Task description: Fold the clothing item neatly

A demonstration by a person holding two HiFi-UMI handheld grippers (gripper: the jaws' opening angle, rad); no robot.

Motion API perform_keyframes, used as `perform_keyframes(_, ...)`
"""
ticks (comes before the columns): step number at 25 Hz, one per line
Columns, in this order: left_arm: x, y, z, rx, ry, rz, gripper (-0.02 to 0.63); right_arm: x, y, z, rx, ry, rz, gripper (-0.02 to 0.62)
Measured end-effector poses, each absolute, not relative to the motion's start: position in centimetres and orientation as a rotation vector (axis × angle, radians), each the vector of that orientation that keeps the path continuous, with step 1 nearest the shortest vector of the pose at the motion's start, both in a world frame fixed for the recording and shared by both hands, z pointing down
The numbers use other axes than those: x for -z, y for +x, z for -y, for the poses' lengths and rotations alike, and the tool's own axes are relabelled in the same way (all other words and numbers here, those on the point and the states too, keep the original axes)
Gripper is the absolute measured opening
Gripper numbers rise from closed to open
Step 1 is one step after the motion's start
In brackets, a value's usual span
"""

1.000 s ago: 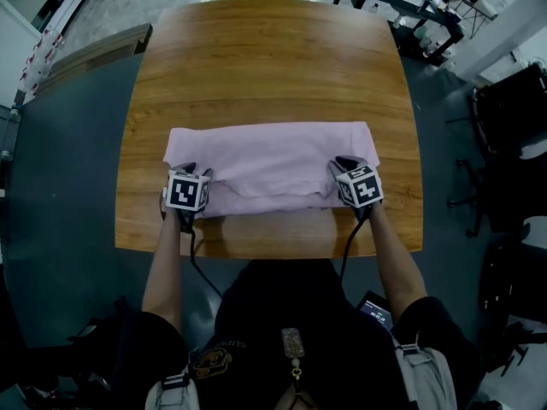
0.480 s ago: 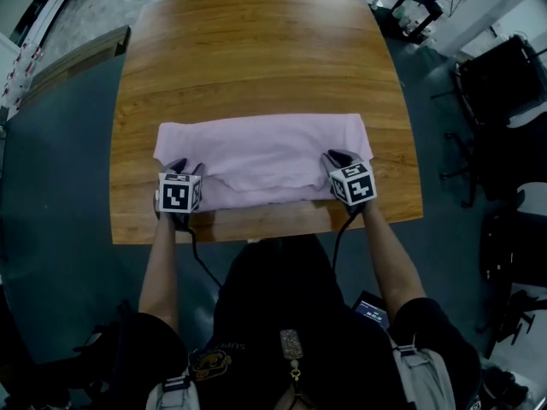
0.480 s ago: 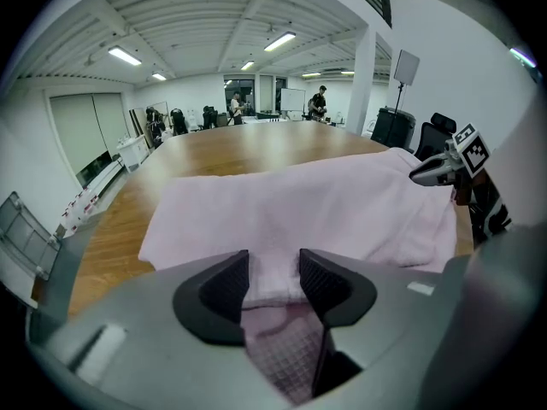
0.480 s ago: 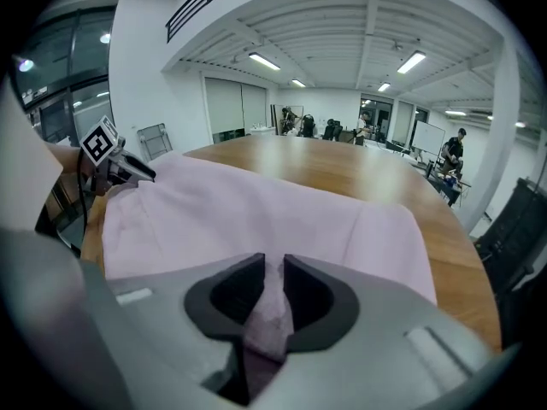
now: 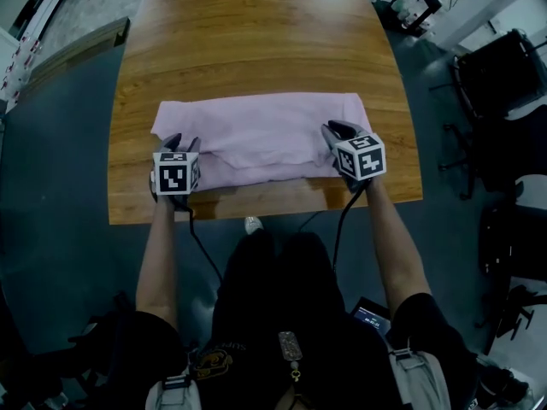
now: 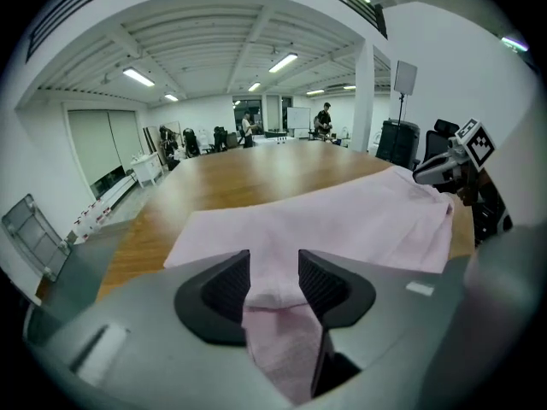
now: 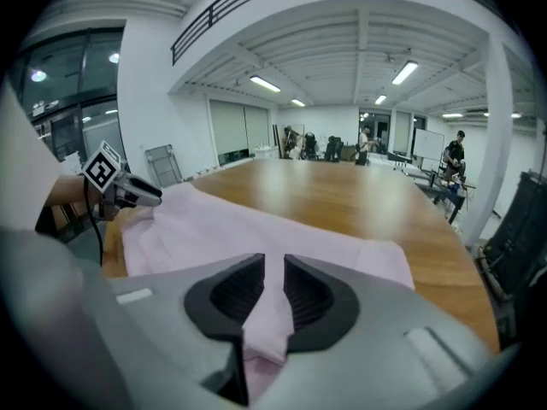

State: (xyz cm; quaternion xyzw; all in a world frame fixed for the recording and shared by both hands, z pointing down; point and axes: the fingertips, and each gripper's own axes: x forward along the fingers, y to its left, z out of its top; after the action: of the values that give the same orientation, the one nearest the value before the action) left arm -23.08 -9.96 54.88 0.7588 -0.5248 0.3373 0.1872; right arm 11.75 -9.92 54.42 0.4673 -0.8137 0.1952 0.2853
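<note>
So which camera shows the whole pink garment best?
The head view: the pink garment lies fully outlined on the table. Each gripper view shows just a pinched fold between its jaws, some cloth beyond.

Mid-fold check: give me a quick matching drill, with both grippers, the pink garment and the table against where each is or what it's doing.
1 left gripper
2 right gripper
3 pink garment
4 table

A brown wood, under the cloth
B clamped on the cloth's near edge, right end
C clamped on the cloth's near edge, left end
D spread across the table's near half

Pairs: 1-C, 2-B, 3-D, 4-A
</note>
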Motion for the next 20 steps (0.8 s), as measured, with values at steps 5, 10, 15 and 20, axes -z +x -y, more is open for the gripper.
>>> perform_keyframes(5,-49.1,-20.9,8.3,-0.832,2.192,1.618,0.045,-47.2,9.3,8.5,-0.341,1.249,2.385,0.071)
perform_keyframes(10,-43.2,-15.5,4.1,-0.722,2.302,1.648,0.008,-40.3,7.9,4.6,-0.229,1.263,2.576,0.071)
perform_keyframes(15,-38.0,-8.1,-1.2,-0.587,2.429,1.612,0.008,-35.3,8.0,-1.4,-0.193,1.216,2.734,0.003)
perform_keyframes(20,-34.3,-1.6,-7.6,-0.507,2.534,1.542,0.008,-33.3,9.3,-7.1,-0.182,1.16,2.799,0.003)
